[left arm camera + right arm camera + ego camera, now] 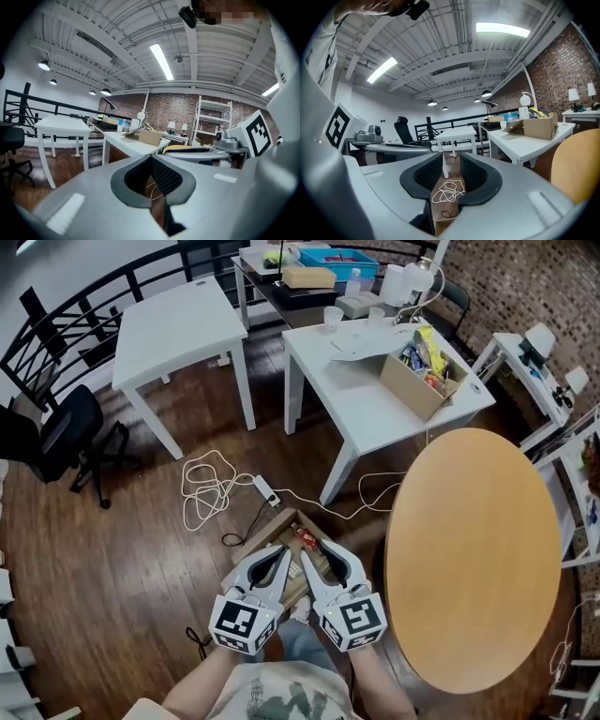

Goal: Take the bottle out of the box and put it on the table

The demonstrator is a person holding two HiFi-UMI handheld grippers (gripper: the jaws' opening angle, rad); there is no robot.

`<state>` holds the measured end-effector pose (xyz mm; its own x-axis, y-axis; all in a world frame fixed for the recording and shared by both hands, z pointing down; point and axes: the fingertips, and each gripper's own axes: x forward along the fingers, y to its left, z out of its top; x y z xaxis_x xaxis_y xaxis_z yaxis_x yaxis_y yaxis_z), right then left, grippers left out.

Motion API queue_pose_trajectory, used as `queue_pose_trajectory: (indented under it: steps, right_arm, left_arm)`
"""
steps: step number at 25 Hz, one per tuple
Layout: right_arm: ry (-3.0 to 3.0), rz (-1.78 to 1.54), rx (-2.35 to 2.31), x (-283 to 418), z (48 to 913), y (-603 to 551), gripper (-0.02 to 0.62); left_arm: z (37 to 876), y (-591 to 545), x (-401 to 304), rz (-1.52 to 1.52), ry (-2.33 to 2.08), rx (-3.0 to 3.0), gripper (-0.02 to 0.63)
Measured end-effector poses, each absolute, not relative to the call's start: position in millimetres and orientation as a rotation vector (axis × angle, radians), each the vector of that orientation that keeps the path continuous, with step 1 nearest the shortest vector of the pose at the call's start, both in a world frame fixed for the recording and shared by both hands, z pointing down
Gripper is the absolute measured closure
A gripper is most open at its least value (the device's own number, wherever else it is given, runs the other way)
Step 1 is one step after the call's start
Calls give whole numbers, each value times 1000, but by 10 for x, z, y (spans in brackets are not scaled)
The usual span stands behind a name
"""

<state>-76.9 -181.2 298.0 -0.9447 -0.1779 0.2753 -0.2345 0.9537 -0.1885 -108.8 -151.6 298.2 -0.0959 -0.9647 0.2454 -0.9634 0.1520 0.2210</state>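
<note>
I hold both grippers side by side over the cardboard box (270, 532) on the floor, and both point ahead and slightly down, so the box's contents lie just beyond and below the fingertips. The left gripper (267, 559) has its jaws drawn together at the tips with nothing between them. The right gripper (328, 555) has its jaws parted, and only floor and a white cable (447, 190) show through the gap. I cannot identify the bottle: among the contents I make out a red-labelled item (306, 538) and brown shapes, so its long axis is undetermined (the grippers cover much of the interior). Neither gripper is clearly nearer to the box. The round wooden table (478, 559) stands just beside the right gripper, so in my judgement the parted right gripper is better placed for the lift and transfer.
</note>
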Motion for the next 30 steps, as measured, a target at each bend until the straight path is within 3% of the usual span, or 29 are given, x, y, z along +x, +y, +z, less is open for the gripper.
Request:
queue_pose_trajectory:
  steps: [12,30]
  right_arm:
    - [-2759,408,27,-1102,3861,-1917,469]
    - [-2534,483,-57,-1478,5806,-1356,469]
  left_arm:
    - [3674,-1615,-1429,-1,-2212,1623,606]
    - [5510,-1098,-1814,-7,-2083,1423,606]
